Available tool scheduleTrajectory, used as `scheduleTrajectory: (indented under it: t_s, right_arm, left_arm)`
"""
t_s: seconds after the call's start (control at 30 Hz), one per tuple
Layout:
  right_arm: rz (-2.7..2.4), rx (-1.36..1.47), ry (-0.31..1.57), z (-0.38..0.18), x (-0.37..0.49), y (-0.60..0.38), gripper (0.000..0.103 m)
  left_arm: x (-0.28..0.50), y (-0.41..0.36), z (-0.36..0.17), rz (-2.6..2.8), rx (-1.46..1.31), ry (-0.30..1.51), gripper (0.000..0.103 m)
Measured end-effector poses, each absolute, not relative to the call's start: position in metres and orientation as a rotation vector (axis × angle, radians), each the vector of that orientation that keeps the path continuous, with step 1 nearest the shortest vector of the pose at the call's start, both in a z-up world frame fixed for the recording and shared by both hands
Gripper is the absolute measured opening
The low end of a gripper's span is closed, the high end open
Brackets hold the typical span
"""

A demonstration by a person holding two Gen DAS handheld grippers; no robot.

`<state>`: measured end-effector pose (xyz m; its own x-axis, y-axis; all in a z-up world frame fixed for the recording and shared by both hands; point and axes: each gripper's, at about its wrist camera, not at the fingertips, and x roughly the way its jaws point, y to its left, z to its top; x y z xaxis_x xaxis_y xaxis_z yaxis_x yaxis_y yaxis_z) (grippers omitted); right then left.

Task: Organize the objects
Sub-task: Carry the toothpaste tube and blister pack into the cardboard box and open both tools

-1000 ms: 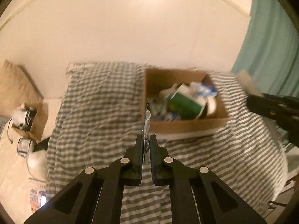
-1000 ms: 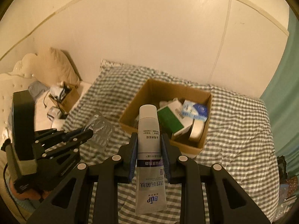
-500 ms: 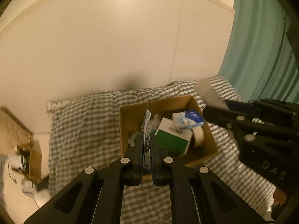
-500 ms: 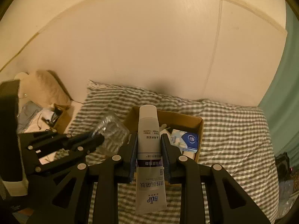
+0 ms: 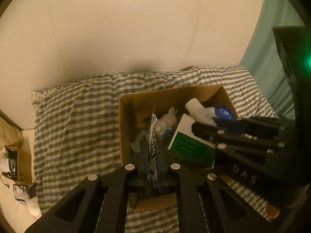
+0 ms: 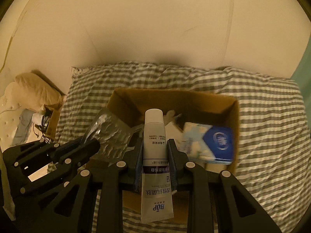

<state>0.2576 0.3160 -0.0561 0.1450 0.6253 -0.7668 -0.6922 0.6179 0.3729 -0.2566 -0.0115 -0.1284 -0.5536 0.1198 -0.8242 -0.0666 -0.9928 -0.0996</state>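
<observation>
An open cardboard box (image 5: 134,104) (image 6: 124,101) sits on the grey striped bed. My left gripper (image 5: 152,149) is shut on a clear plastic blister pack (image 5: 152,136), held edge-on over the box's near left side; the pack also shows in the right wrist view (image 6: 110,134). My right gripper (image 6: 154,153) is shut on a white toothpaste tube (image 6: 155,136), cap pointing into the box; the tube's cap shows in the left wrist view (image 5: 196,108). Inside the box lie a green and white carton (image 5: 190,145), a blue tissue pack (image 6: 213,143) and a small white toy (image 5: 168,120).
The striped bedcover (image 5: 73,126) spreads around the box, against a white wall (image 5: 126,29). A teal curtain (image 5: 272,58) hangs at the right. A pillow (image 6: 35,89) and a small box of cables (image 6: 48,120) lie left of the bed.
Both grippers have moved forward over the cardboard box, which now fills more of both views. Each still holds its object.
</observation>
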Motion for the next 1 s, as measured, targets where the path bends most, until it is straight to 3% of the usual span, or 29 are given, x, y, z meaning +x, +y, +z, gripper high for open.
scheduleTrajectory:
  t_s: [0.1, 0.13, 0.2, 0.3, 0.4, 0.43, 0.47, 0.63, 0.7, 0.77, 1.0]
  right_arm:
    - [0.954, -0.076, 1.065, -0.057, 0.258, 0.319, 0.026]
    - [0.955, -0.070, 1.064, -0.056, 0.258, 0.318, 0.030]
    - [0.928, -0.055, 1.052, -0.052, 0.259, 0.309, 0.050]
    - [0.900, -0.021, 1.035, -0.043, 0.262, 0.298, 0.053]
    - [0.871, -0.020, 1.009, -0.031, 0.259, 0.286, 0.054]
    - [0.860, -0.024, 0.993, -0.026, 0.257, 0.281, 0.054]
    - [0.853, -0.025, 0.978, -0.021, 0.255, 0.277, 0.057]
    - [0.803, -0.024, 0.882, 0.009, 0.240, 0.251, 0.064]
    - [0.790, -0.014, 0.845, 0.019, 0.234, 0.240, 0.066]
    - [0.779, -0.009, 0.804, 0.030, 0.228, 0.228, 0.069]
    - [0.765, -0.011, 0.622, 0.071, 0.195, 0.186, 0.077]
  left_arm:
    - [-0.259, -0.011, -0.129, 2.679, -1.433, -0.080, 0.007]
    - [-0.259, -0.010, -0.128, 2.683, -1.431, -0.068, 0.008]
    - [-0.256, -0.009, -0.124, 2.697, -1.419, -0.050, 0.009]
    - [-0.250, -0.008, -0.116, 2.707, -1.403, -0.042, 0.012]
    - [-0.242, -0.006, -0.106, 2.735, -1.379, -0.025, 0.033]
    - [-0.239, -0.006, -0.102, 2.750, -1.365, -0.021, 0.047]
    - [-0.235, -0.007, -0.097, 2.768, -1.348, -0.022, 0.054]
    - [-0.219, -0.007, -0.070, 2.821, -1.275, -0.046, 0.057]
    - [-0.211, -0.006, -0.058, 2.853, -1.235, -0.044, 0.063]
    - [-0.202, -0.004, -0.046, 2.891, -1.187, -0.040, 0.077]
    - [-0.171, -0.003, -0.011, 3.000, -1.016, -0.034, 0.083]
